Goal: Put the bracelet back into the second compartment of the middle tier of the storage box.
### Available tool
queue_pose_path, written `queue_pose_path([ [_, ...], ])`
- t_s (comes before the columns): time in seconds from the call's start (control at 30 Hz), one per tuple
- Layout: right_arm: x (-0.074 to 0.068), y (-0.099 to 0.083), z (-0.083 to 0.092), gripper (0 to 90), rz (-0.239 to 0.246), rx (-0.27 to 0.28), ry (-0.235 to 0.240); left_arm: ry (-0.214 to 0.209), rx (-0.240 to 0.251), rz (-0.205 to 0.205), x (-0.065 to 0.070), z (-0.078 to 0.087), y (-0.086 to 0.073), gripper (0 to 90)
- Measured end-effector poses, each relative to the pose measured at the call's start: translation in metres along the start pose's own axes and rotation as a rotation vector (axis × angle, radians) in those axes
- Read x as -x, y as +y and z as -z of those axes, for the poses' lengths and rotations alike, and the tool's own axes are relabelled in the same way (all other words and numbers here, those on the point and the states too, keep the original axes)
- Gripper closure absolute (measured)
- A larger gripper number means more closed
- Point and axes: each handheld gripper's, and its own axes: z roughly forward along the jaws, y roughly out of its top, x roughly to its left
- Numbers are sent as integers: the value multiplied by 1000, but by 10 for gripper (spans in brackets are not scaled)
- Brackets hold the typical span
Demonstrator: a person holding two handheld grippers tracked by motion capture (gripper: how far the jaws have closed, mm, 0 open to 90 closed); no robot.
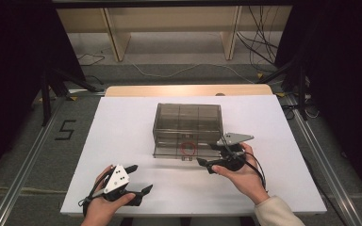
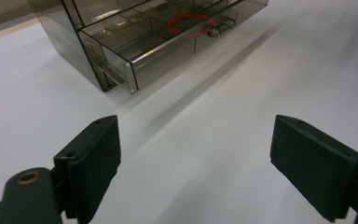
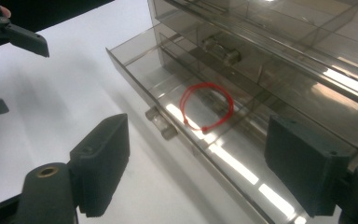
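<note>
Drawer box: I saw a smoky clear plastic drawer box (image 1: 187,123) standing mid-bench on the white bench (image 1: 122,141), nearer the far edge than the near one.
Bottom drawer: the lowest drawer (image 3: 168,88) stood pulled out toward the near edge, its small clear handle (image 3: 161,127) facing me.
Red ring: a red loop (image 3: 207,107) lay flat inside that open drawer, near its front wall; it also showed in the high view (image 1: 187,148).
Right tongs: my right tongs (image 1: 219,153) hung just in front of the drawer's right end, jaws spread wide with nothing between them.
Left tongs: my left tongs (image 1: 139,178) sat close to the near left corner of the bench, well apart from the box, jaws wide and gripping nothing.
</note>
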Motion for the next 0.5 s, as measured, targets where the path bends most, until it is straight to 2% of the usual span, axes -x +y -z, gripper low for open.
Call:
queue_pose_path([
  [0.5, 8, -22, 27, 218, -21, 30, -22, 0, -3, 0, 0, 0, -1, 159],
])
